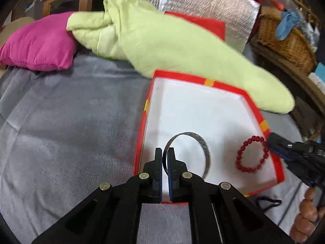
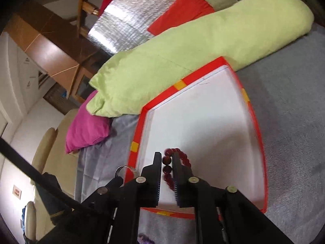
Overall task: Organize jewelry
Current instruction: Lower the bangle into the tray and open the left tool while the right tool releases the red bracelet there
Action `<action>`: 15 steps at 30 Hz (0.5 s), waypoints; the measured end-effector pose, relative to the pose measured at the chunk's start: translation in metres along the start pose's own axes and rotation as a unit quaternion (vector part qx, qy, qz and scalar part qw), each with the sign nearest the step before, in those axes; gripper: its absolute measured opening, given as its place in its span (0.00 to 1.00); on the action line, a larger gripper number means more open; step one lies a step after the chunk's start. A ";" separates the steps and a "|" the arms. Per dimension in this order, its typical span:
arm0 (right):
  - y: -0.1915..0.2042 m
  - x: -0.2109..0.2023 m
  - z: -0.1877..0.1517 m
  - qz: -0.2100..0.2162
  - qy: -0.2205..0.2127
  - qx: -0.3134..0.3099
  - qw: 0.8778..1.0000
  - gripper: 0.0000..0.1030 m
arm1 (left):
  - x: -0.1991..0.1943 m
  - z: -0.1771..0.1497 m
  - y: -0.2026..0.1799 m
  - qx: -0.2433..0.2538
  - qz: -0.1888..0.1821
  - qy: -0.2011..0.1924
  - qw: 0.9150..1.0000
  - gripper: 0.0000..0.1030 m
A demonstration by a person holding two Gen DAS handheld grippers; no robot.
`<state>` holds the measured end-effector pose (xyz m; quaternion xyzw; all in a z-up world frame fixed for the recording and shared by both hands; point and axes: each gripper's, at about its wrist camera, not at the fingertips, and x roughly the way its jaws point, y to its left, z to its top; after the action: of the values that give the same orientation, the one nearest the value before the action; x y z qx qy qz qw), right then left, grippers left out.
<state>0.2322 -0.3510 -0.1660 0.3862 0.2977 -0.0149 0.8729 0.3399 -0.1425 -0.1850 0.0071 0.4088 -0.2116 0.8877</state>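
A shallow red box [image 1: 231,86] with a white inside lies on the grey bed cover. In the left wrist view my left gripper [image 1: 165,156] is shut on a silver bangle [image 1: 206,150] and holds it upright over the box's near left part. A red bead bracelet [image 1: 252,155] lies at the box's right side, and my right gripper [image 1: 273,142] touches it there. In the right wrist view my right gripper [image 2: 166,160] is shut on the red bead bracelet [image 2: 183,156] over the red box [image 2: 203,75]. The left gripper's bangle [image 2: 119,170] shows at the lower left.
A light green pillow [image 1: 172,38] lies just behind the box, a magenta cushion [image 1: 38,44] to its left. A silver foil panel [image 1: 203,2] and a red cloth [image 1: 205,23] stand behind. A wicker basket [image 1: 284,38] sits at the right. Grey bed cover [image 1: 71,126] spreads left of the box.
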 end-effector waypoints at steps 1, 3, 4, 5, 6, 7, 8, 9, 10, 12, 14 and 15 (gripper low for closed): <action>-0.004 -0.002 0.002 -0.006 -0.002 0.005 1.000 0.13 | 0.002 0.000 -0.001 0.001 0.005 0.006 1.000 0.05; -0.011 -0.009 0.007 -0.018 -0.015 0.013 1.000 0.22 | 0.003 -0.001 0.000 0.005 0.018 0.007 1.000 0.07; -0.014 -0.014 0.010 -0.021 -0.023 0.017 0.999 0.24 | 0.001 0.000 0.000 0.008 0.019 0.002 1.000 0.08; -0.018 -0.019 0.012 -0.025 -0.032 0.022 0.999 0.29 | -0.004 0.002 0.003 0.009 0.020 -0.008 1.000 0.16; -0.022 -0.024 0.014 -0.029 -0.040 0.029 0.998 0.31 | -0.008 0.002 0.005 0.006 0.023 -0.015 1.000 0.34; -0.026 -0.028 0.017 -0.036 -0.047 0.035 0.998 0.32 | -0.012 0.003 0.010 -0.001 0.029 -0.026 0.999 0.44; -0.030 -0.031 0.019 -0.045 -0.052 0.040 0.997 0.32 | -0.017 0.004 0.015 -0.011 0.037 -0.040 0.998 0.60; -0.034 -0.035 0.021 -0.057 -0.058 0.044 0.996 0.32 | -0.019 0.004 0.022 -0.022 0.047 -0.047 0.998 0.64; -0.039 -0.036 0.022 -0.070 -0.063 0.048 0.994 0.32 | -0.018 0.004 0.028 -0.032 0.048 -0.044 0.997 0.64; -0.048 -0.037 0.025 -0.098 -0.069 0.057 0.991 0.32 | -0.011 0.003 0.037 -0.052 0.048 -0.027 0.997 0.64; -0.054 -0.034 0.026 -0.110 -0.068 0.066 0.989 0.40 | -0.003 -0.001 0.045 -0.066 0.054 -0.009 0.996 0.64; -0.057 -0.031 0.026 -0.113 -0.063 0.070 0.989 0.41 | -0.001 -0.001 0.047 -0.071 0.050 -0.003 0.996 0.64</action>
<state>0.2054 -0.4150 -0.1738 0.4090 0.2820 -0.1582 0.8533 0.3565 -0.0996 -0.1928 -0.0363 0.4192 -0.1371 0.8967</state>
